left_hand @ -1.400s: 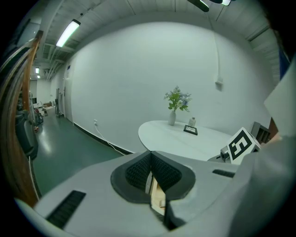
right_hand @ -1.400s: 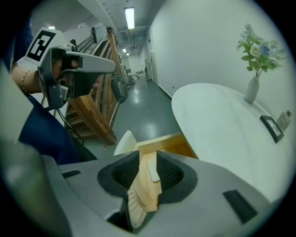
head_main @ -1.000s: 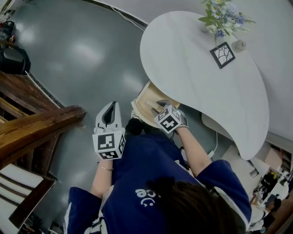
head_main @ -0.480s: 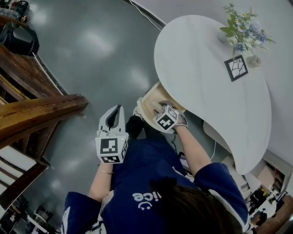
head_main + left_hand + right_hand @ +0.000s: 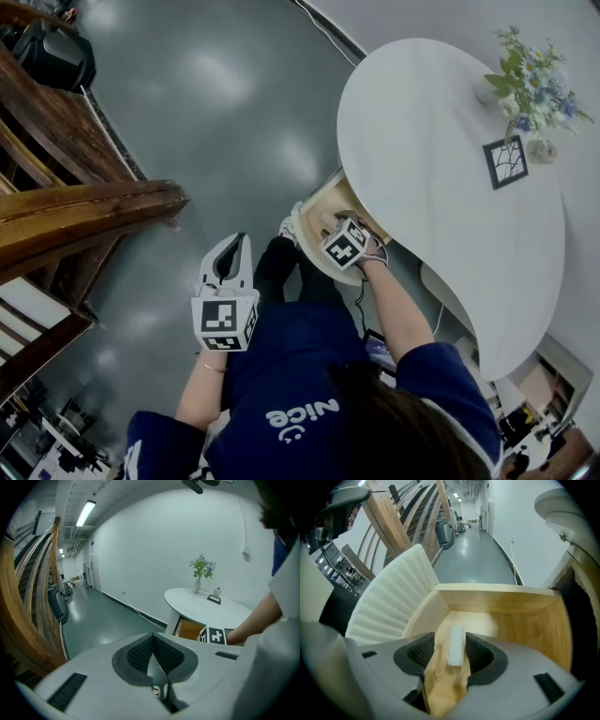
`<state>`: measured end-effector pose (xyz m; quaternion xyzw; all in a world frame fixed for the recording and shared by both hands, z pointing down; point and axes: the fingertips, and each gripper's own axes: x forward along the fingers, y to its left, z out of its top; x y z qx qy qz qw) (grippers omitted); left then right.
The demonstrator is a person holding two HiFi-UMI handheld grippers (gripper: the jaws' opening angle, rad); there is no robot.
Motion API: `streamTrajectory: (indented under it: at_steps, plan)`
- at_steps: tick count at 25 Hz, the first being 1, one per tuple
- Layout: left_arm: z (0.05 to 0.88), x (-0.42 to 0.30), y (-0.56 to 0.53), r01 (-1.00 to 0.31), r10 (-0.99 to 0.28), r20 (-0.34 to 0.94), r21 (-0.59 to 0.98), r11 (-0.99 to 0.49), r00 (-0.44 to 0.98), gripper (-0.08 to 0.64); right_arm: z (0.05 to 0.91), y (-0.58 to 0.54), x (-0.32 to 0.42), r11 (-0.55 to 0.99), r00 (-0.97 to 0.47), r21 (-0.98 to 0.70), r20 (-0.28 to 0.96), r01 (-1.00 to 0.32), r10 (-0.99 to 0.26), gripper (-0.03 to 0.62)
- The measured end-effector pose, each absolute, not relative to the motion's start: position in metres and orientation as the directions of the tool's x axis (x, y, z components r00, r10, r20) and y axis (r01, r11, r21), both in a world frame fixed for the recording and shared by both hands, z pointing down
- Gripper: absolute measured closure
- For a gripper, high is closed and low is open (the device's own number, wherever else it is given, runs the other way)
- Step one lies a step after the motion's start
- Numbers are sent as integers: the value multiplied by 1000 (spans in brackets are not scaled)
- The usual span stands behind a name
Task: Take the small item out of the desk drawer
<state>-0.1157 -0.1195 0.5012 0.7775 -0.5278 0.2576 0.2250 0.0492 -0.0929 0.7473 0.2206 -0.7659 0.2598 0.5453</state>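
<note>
The desk drawer (image 5: pixel 322 201) stands pulled out from under the white desk (image 5: pixel 441 159). My right gripper (image 5: pixel 336 225) points steeply down into it. In the right gripper view a small white cylinder (image 5: pixel 456 645) lies on the drawer's wooden floor (image 5: pixel 511 630) between the jaws. The right gripper (image 5: pixel 451 640) is open; its jaws have just been opening, with bare wood showing beside the left pad (image 5: pixel 423 651). My left gripper (image 5: pixel 230 261) hangs over the grey floor left of the drawer. Its pads (image 5: pixel 140 652) meet, so the left gripper (image 5: pixel 152 644) is shut and empty.
A vase of flowers (image 5: pixel 532 82) and a small framed picture (image 5: pixel 506 161) stand on the desk's far end. A wooden stair rail (image 5: pixel 84 216) runs at the left. The drawer's fluted white front (image 5: pixel 389 604) and wooden side walls (image 5: pixel 553 620) ring the right gripper.
The right gripper has sunk lower into the drawer. The left gripper has drifted a little down and sideways. The head view has shifted, so the desk sits further right.
</note>
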Motion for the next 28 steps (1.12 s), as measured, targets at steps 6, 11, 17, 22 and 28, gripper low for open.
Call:
streamTrajectory:
  at_steps: [6, 11, 17, 22, 28]
  plan:
    - [511, -124, -107, -943, -688, 666, 74, -324, 288, 557, 769, -93, 48, 780, -282, -154, 959, -607, -30, 371]
    - [519, -127, -99, -950, -678, 683, 77, -304, 272, 557, 783, -96, 51, 785, -258, -152, 966, -600, -10, 370]
    - [526, -127, -95, -947, -668, 694, 64, -314, 268, 557, 798, -94, 56, 795, -233, -153, 972, -587, 15, 368]
    - [530, -126, -92, -947, -658, 703, 67, -315, 269, 557, 806, -93, 58, 794, -225, -158, 974, -587, 27, 362]
    - [531, -123, -88, -945, -654, 706, 69, -319, 272, 557, 816, -88, 64, 797, -201, -141, 979, -587, 25, 365]
